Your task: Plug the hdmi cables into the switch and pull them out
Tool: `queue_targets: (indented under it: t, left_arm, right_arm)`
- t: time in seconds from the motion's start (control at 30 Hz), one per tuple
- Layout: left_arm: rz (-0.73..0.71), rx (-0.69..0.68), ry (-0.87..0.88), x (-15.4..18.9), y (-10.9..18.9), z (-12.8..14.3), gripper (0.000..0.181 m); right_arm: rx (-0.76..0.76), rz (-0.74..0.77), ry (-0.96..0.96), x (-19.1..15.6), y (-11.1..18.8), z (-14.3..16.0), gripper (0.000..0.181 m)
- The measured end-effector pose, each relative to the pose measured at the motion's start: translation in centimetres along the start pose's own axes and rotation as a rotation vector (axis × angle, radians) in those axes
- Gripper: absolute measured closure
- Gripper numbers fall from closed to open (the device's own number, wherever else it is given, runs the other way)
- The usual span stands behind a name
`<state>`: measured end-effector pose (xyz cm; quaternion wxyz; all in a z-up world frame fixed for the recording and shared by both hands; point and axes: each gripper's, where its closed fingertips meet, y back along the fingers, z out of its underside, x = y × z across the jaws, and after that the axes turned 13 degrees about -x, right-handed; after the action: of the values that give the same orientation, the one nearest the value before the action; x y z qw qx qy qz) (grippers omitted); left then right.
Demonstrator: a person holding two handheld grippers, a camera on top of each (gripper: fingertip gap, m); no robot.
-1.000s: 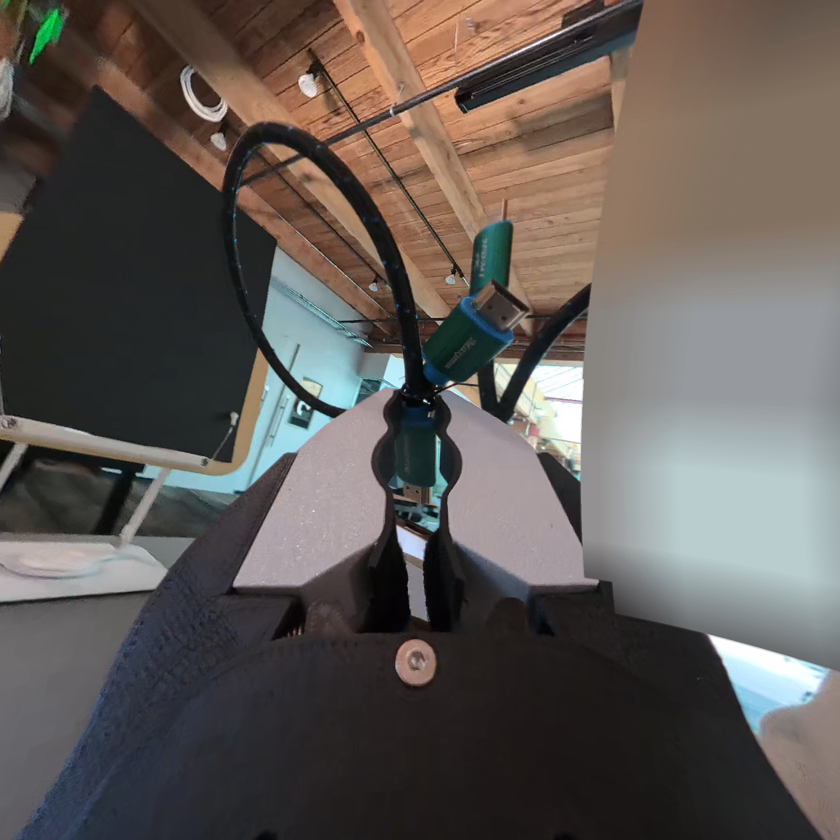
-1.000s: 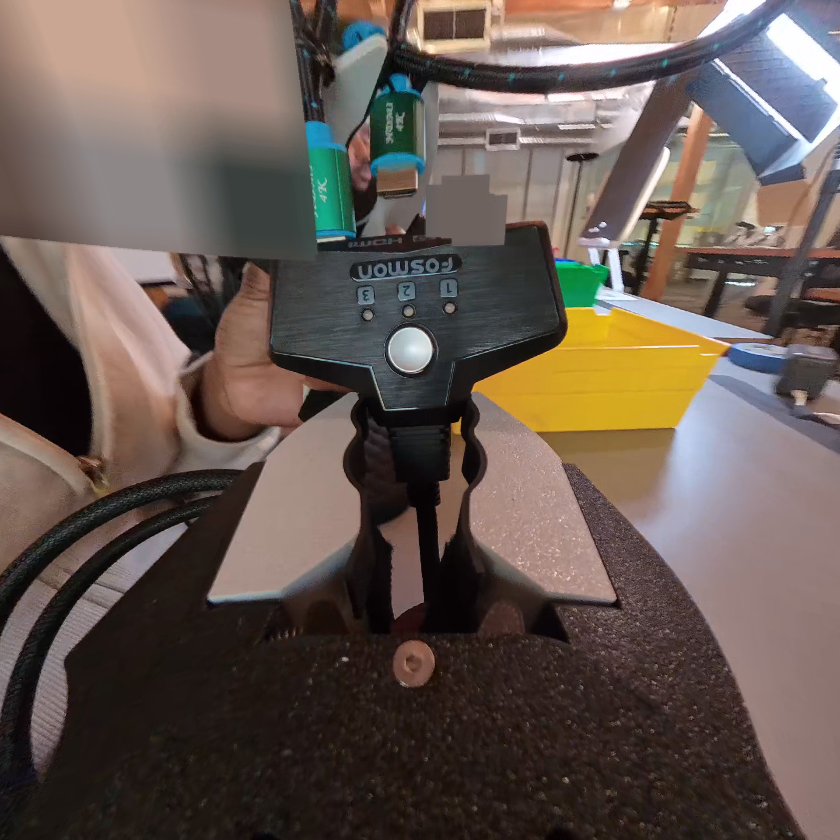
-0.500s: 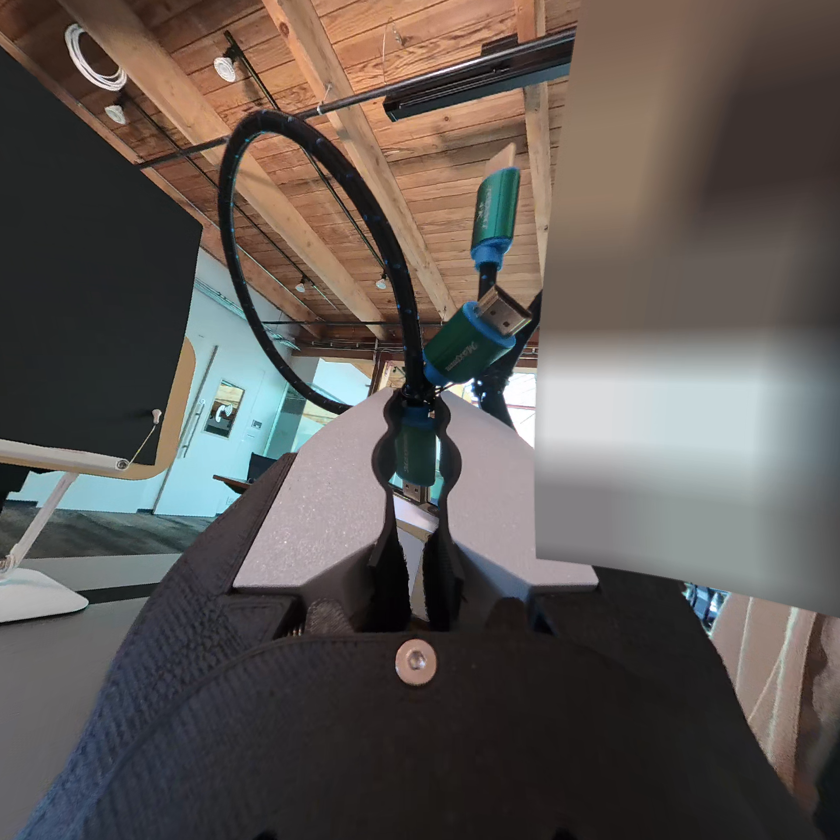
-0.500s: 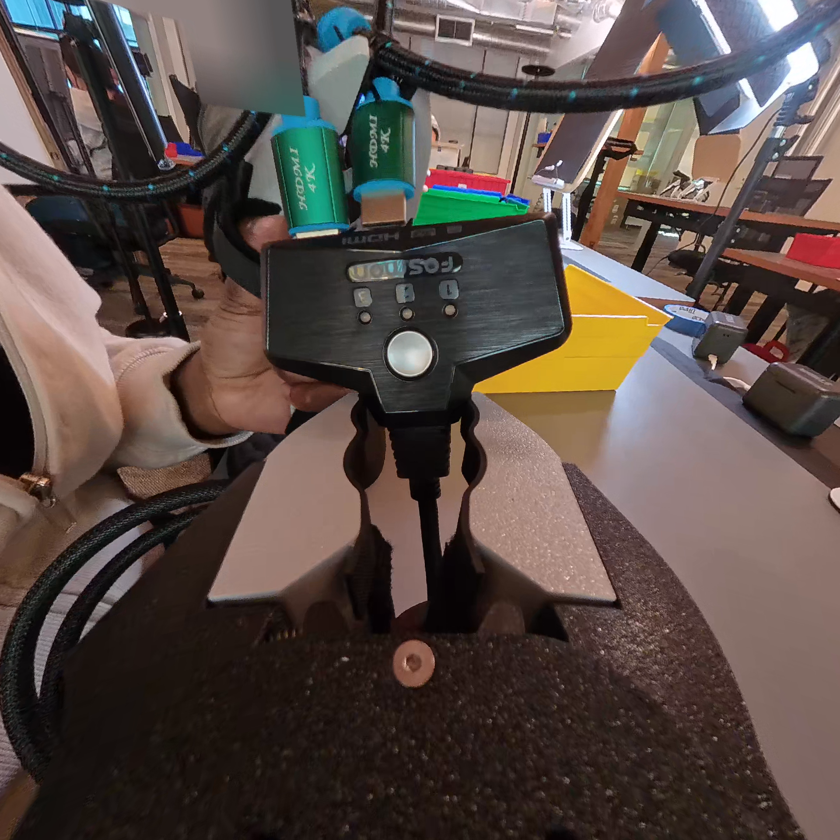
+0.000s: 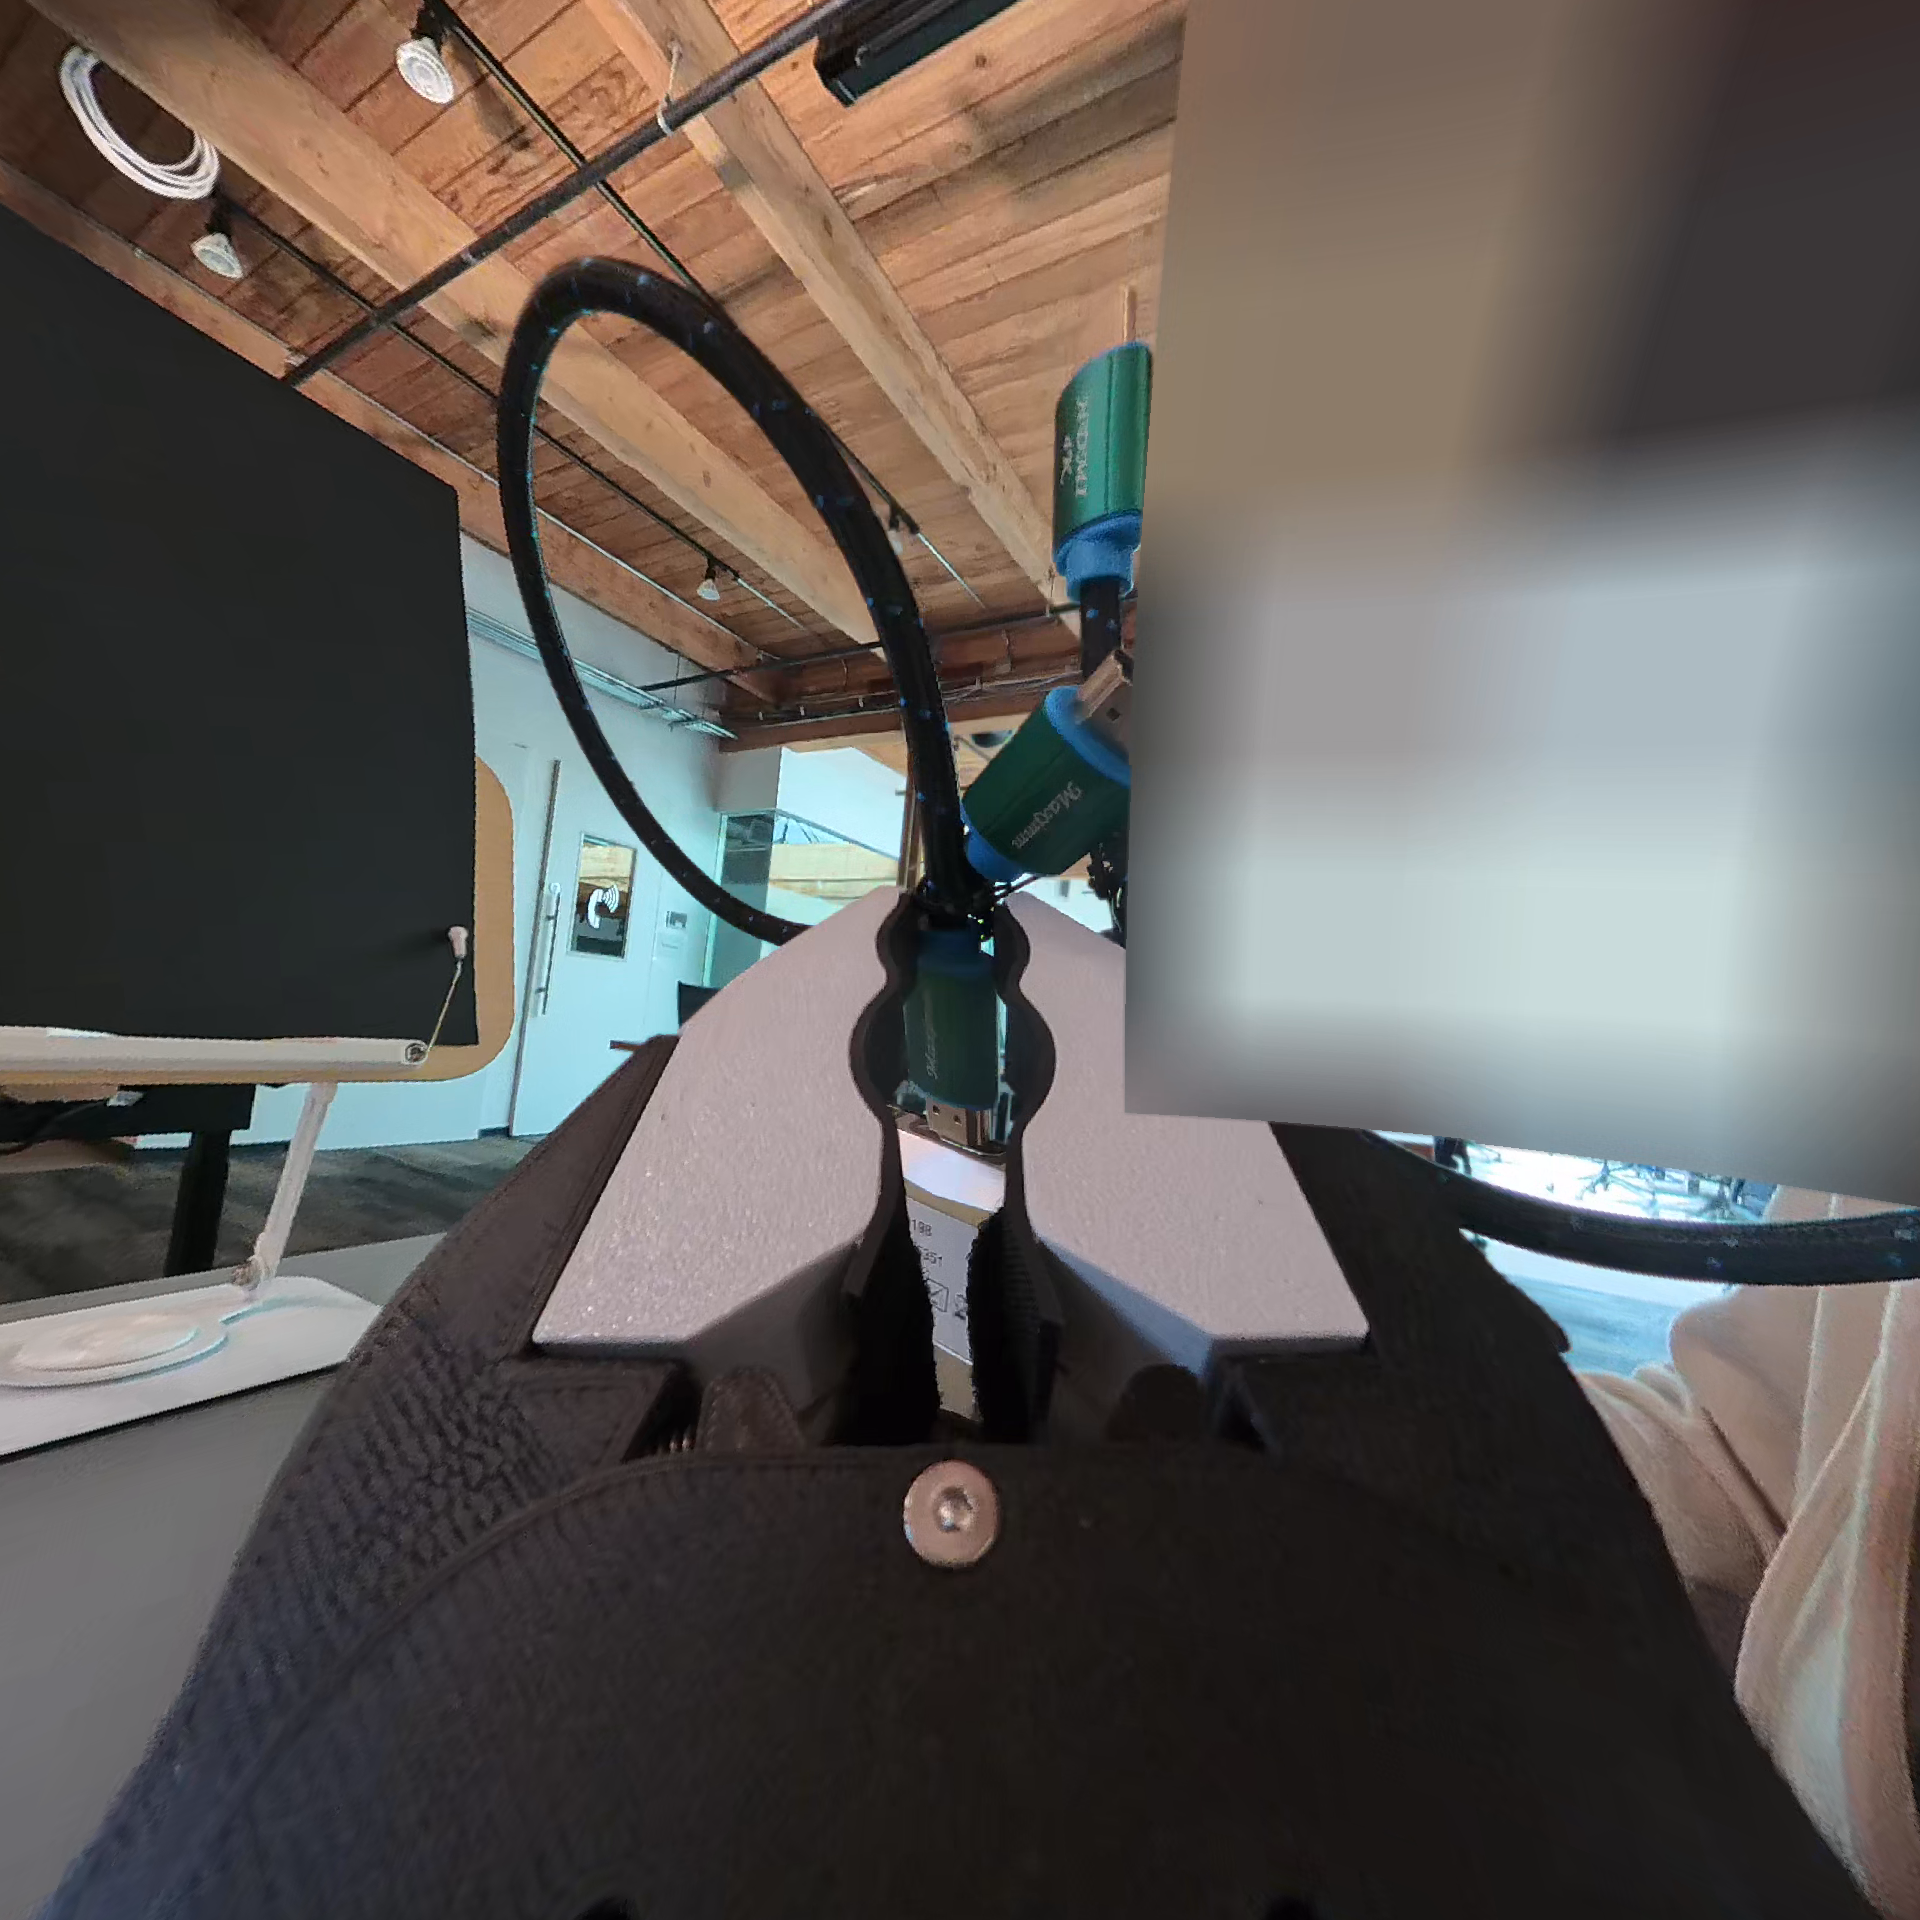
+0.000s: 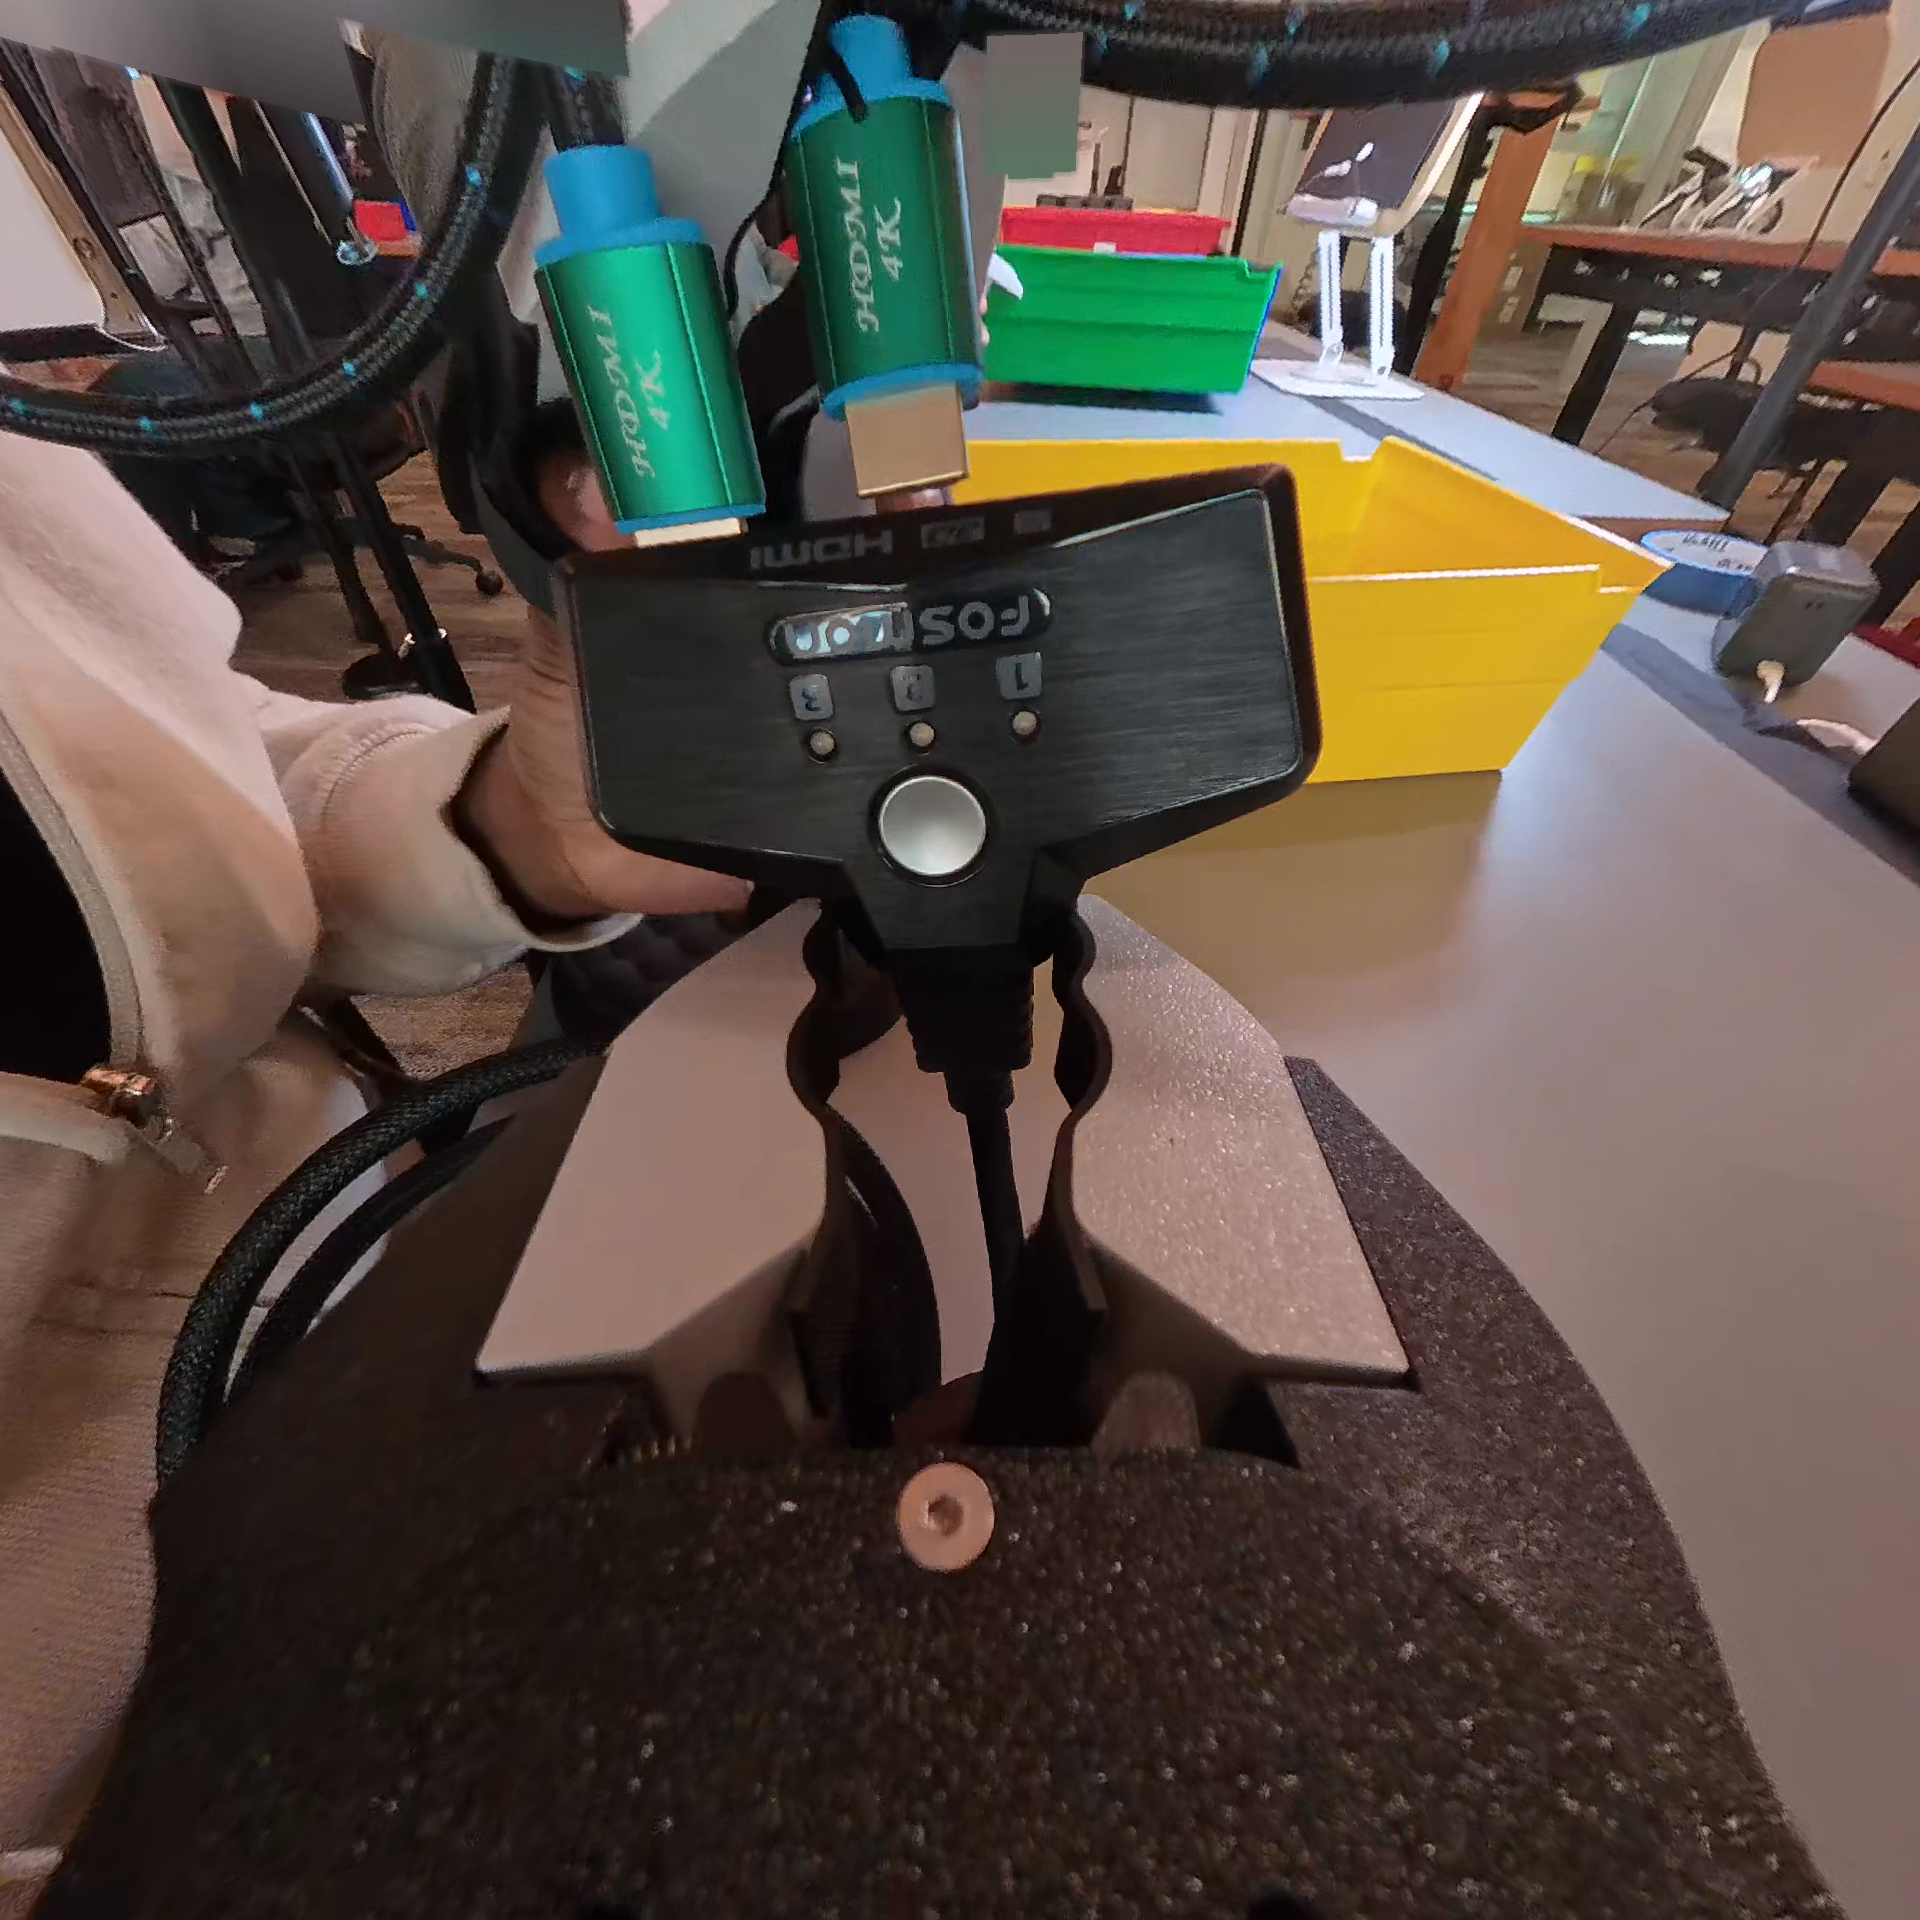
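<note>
Right gripper [image 6: 940, 997] clamps the black brushed-metal switch [image 6: 940, 686] by its neck – left gripper [image 5: 951, 1023] grips a green metal plug [image 5: 948, 1034]; square its gold tip to the middle port before pushing

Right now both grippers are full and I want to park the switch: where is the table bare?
Bare grey table lies right of the switch, in front of the yellow bin. Farther right it is crowded: grey adapter, tape roll.

A grey tabletop [image 6: 1621, 1039] carries a yellow bin [image 6: 1434, 665]; behind the bin sit green [image 6: 1122, 312] and red bins [image 6: 1112, 223]. Overhead, wooden ceiling beams [image 5: 831, 260].
</note>
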<state>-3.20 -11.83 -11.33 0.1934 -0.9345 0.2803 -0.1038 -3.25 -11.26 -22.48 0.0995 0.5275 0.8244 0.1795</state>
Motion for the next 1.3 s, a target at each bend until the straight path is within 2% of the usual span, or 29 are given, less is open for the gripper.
queue_targets:
  t: [0.03,0.17,0.3,0.4,0.47,0.6,0.7,0.87,1.07,1.2,1.3]
  left_arm:
    - [-0.004,-0.014,-0.004,-0.2,0.2,0.2,0.168]
    - [-0.051,-0.107,-0.044,-1.1,0.9,1.7,0.168]
    - [-0.017,0.055,0.164,-2.5,2.5,0.3,0.168]
    - [-0.006,0.030,0.252,-3.2,2.6,1.4,0.168]
    - [-0.022,0.004,0.235,-2.9,2.6,2.2,0.168]
    - [-0.097,0.005,0.157,-3.4,3.3,2.0,0.168]
    - [-0.096,-0.014,0.150,-3.4,3.4,2.0,0.168]
    - [-0.070,-0.086,0.293,-3.6,3.6,2.9,0.168]
    - [-0.145,-0.123,0.259,-4.1,4.3,3.1,0.168]
    - [-0.115,-0.098,0.436,-4.0,4.1,3.2,0.169]
    - [-0.171,-0.140,0.372,-4.3,4.1,3.7,0.169]
  right_arm:
    - [-0.011,-0.012,-0.012,-0.1,-0.1,0.2,0.141]
    - [-0.061,-0.070,-0.083,-0.2,-0.6,0.9,0.141]
    - [-0.129,-0.104,-0.098,-0.5,-1.2,1.8,0.141]
    - [-0.189,-0.099,-0.079,-0.8,-1.9,2.6,0.141]
    - [-0.191,-0.103,-0.088,-0.9,-2.2,2.5,0.141]
    - [-0.179,-0.116,-0.113,-0.9,-2.4,2.5,0.141]
    - [-0.192,-0.119,-0.109,-1.0,-2.6,2.7,0.141]
    - [-0.172,-0.142,-0.168,-0.8,-2.6,2.8,0.142]
    - [-0.168,-0.137,-0.194,-0.7,-3.0,2.9,0.142]
    - [-0.170,-0.140,-0.209,-0.7,-3.3,3.0,0.142]
    - [-0.180,-0.119,-0.210,-0.4,-3.4,3.4,0.142]
